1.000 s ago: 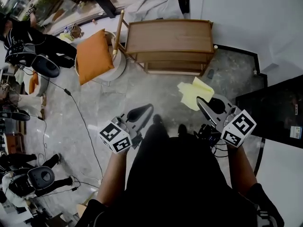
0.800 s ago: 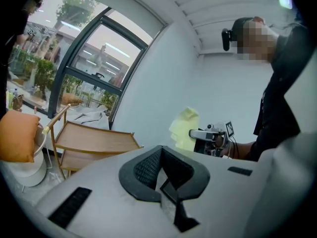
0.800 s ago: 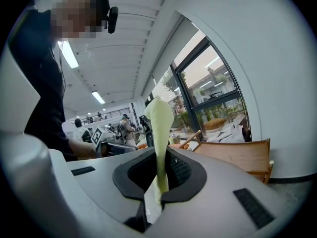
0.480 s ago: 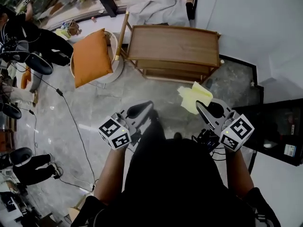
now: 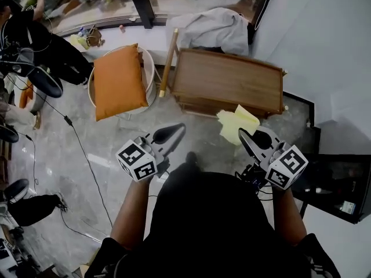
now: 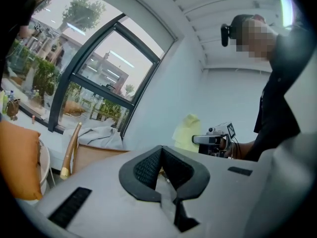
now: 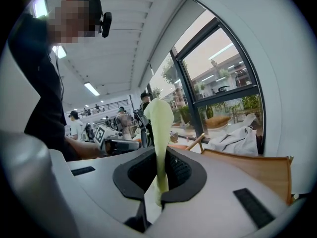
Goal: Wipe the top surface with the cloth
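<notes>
A low wooden table (image 5: 229, 81) with a lower shelf stands on the marble floor ahead of me. My right gripper (image 5: 243, 136) is shut on a pale yellow cloth (image 5: 236, 122), which stands up from the jaws near the table's front right corner. In the right gripper view the cloth (image 7: 159, 120) rises out of the closed pads, with the table (image 7: 257, 167) beyond. My left gripper (image 5: 175, 130) is shut with nothing in it, held over the floor short of the table's front left. The left gripper view shows its pads (image 6: 148, 166) closed.
A white round chair with an orange cushion (image 5: 116, 81) stands left of the table. A grey garment (image 5: 211, 28) lies behind the table by the window. A black cabinet (image 5: 336, 181) is at the right. Cables (image 5: 87, 155) cross the floor at left, where people stand.
The table has come nearer and turned in the head view as I stepped toward it. The cloth now overlaps its front edge. Both grippers keep their pose.
</notes>
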Demonstrator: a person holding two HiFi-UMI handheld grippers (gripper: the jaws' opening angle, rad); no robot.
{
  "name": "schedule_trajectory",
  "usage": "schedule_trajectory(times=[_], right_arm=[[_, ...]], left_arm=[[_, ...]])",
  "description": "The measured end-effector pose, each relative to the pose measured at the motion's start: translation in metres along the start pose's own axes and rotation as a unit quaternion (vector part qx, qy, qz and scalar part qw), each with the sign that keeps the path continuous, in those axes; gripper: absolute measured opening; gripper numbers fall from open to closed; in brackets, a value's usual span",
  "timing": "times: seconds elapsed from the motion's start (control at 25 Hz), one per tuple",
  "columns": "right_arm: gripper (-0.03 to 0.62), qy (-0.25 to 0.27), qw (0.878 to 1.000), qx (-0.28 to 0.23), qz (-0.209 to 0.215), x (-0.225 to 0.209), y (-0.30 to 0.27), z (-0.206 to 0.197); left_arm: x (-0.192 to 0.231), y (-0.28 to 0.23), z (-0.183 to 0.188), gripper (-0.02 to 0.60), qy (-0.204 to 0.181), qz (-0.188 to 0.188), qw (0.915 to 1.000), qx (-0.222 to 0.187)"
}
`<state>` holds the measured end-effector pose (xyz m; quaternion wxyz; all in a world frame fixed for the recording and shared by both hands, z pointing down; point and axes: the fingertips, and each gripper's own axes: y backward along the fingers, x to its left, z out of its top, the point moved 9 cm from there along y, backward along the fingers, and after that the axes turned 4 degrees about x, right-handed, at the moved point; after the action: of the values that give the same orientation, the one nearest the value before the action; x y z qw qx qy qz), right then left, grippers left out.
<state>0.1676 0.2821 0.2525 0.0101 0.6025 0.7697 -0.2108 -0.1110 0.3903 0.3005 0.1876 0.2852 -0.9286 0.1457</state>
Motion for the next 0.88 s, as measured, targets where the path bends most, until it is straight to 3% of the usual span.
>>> schedule_trajectory(times=[0.16, 0.44, 0.68, 0.88], right_arm=[[0.032, -0.003, 1.0, 0.01, -0.01, -0.007, -0.039, 0.013], [0.032, -0.013, 0.999, 0.03, -0.024, -0.008, -0.083, 0.017], [0.032, -0.037, 0.997, 0.042, -0.049, -0.035, -0.088, 0.019], [0.032, -0.043, 0.998, 0.031, -0.031, -0.078, -0.101, 0.034]], left_arm=[[0.046, 0.008, 0.017, 0.009, 0.005, -0.006, 1.0, -0.002], [0.105, 0.008, 0.014, 0.009, 0.021, -0.025, 0.9994, 0.011], [0.131, -0.013, 0.022, 0.009, 0.04, -0.031, 0.9986, 0.016], [0.146, -0.049, 0.048, 0.009, 0.036, -0.021, 0.9988, 0.026]])
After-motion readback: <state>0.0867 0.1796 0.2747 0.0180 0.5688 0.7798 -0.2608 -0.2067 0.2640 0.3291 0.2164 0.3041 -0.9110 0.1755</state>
